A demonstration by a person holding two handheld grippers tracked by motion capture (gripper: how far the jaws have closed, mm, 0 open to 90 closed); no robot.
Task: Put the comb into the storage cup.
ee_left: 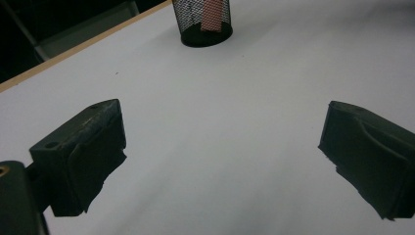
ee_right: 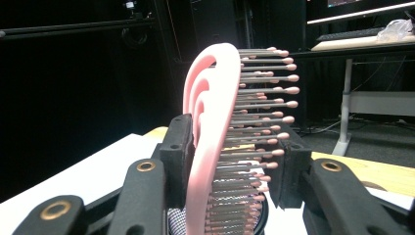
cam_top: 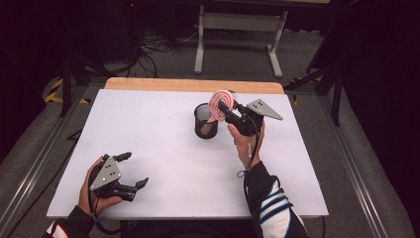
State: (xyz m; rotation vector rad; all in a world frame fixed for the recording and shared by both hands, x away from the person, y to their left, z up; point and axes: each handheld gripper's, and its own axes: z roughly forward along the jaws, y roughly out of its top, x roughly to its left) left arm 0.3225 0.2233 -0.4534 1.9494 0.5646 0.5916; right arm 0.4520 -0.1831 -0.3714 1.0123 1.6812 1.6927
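A pink hairbrush (cam_top: 221,101) with grey, pink-tipped bristles (ee_right: 259,112) stands upright, its handle down inside a black mesh cup (cam_top: 205,121). My right gripper (cam_top: 227,114) is shut on the brush, one jaw on the pink back and one on the bristle side, just above the cup's rim (ee_right: 262,215). The cup (ee_left: 202,22) with the pink handle in it stands far ahead in the left gripper view. My left gripper (cam_top: 132,170) rests low at the table's front left, open, with nothing between its jaws (ee_left: 220,161).
The white tabletop (cam_top: 163,144) has a wooden strip (cam_top: 193,85) along its far edge. Beyond it stands a white desk frame (cam_top: 240,34) on a grey floor with cables. Dark stands flank the table.
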